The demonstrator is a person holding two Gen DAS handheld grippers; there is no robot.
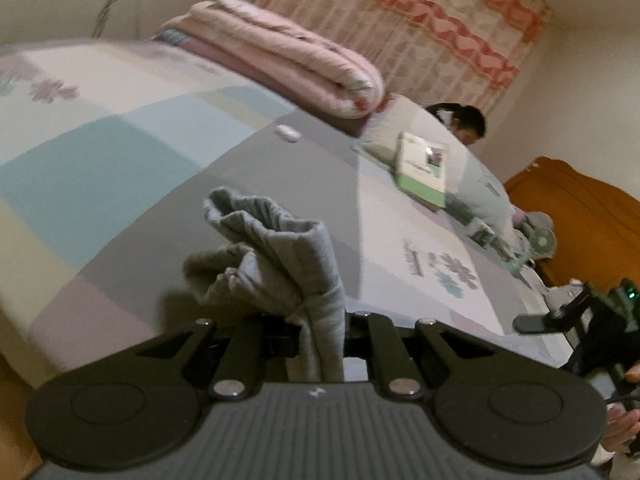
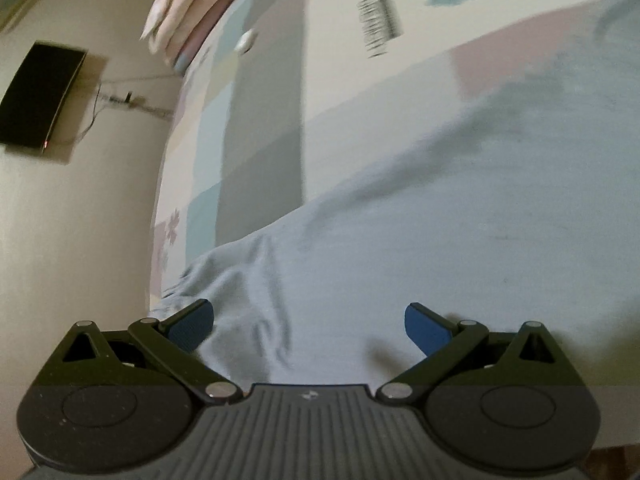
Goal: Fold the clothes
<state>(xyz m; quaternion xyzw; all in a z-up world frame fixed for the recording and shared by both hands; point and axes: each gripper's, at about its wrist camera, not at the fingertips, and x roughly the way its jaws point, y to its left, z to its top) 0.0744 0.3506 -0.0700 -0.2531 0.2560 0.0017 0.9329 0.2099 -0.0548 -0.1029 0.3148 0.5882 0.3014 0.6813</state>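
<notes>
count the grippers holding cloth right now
1. The left gripper is shut on the grey cloth. The right gripper hangs open over the pale garment, gripping nothing.

Both views are dim, lit by soft, warm indoor light with no glare. Fisheye curvature bends the patchwork pastel bedsheet (image 1: 168, 152) and darkens the frame corners. Motion blur smears the pale grey-blue garment (image 2: 460, 220) in the right wrist view; the folded pink quilt (image 1: 288, 60) looks soft. The crumpled grey knit cloth (image 1: 280, 264) casts a faint shadow.
</notes>
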